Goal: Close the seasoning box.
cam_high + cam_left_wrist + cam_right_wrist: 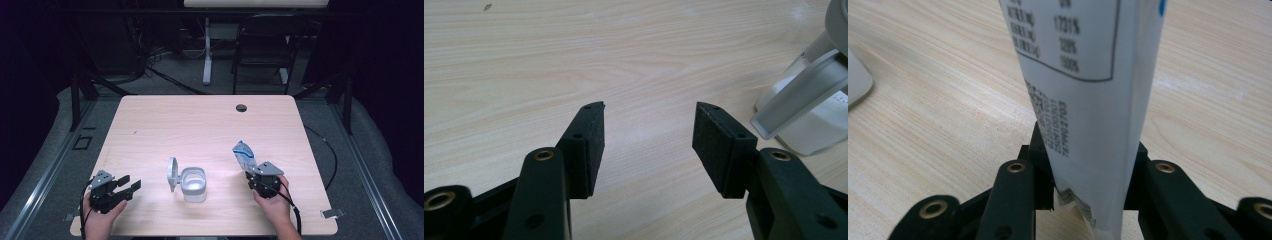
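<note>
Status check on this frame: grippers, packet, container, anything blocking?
Left gripper open, empty. Right gripper clamped on white-and-blue printed packet. Clear plastic container between them, hinged lid up. Nothing in the way.

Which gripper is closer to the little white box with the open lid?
Left. The left gripper, jaws open, sits just beside the white box on its lid side. The right gripper, shut on a blue-and-white packet, is slightly farther off on the other side.

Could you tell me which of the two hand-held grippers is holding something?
The right hand-held gripper: its jaws clamp a blue-and-white packet. The left hand-held gripper stands open and empty.
</note>
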`<move>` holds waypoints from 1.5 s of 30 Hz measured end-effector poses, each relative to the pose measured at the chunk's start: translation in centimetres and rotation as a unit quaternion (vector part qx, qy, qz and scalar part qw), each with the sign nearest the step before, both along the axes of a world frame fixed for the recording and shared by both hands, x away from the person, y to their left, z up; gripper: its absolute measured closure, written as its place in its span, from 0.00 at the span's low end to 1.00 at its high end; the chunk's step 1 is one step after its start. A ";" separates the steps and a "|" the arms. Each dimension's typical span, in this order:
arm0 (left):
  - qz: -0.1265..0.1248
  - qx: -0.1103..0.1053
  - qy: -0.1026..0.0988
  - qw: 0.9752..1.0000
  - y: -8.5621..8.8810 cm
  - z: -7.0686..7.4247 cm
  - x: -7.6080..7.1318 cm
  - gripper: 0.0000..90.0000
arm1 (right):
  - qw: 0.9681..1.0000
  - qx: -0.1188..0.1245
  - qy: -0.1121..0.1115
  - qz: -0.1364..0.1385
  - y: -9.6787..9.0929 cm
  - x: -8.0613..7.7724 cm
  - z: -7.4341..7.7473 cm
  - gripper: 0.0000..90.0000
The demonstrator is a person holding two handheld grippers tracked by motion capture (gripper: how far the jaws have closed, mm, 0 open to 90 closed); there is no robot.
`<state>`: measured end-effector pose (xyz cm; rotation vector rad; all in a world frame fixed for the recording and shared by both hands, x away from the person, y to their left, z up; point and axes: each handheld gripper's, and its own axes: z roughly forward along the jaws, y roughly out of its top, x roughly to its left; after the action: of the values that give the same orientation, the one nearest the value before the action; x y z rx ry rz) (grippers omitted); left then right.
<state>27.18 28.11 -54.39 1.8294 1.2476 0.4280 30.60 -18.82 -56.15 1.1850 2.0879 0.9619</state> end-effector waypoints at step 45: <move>-0.005 0.002 0.003 1.000 -0.2 0.1 -0.1 0.52 | 0.999 0.033 -0.002 -0.015 -2.1 -1.5 -0.9 0.50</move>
<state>27.08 27.90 -54.26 1.8414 1.2428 0.4207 29.13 -20.88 -57.09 1.2424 2.0431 1.0261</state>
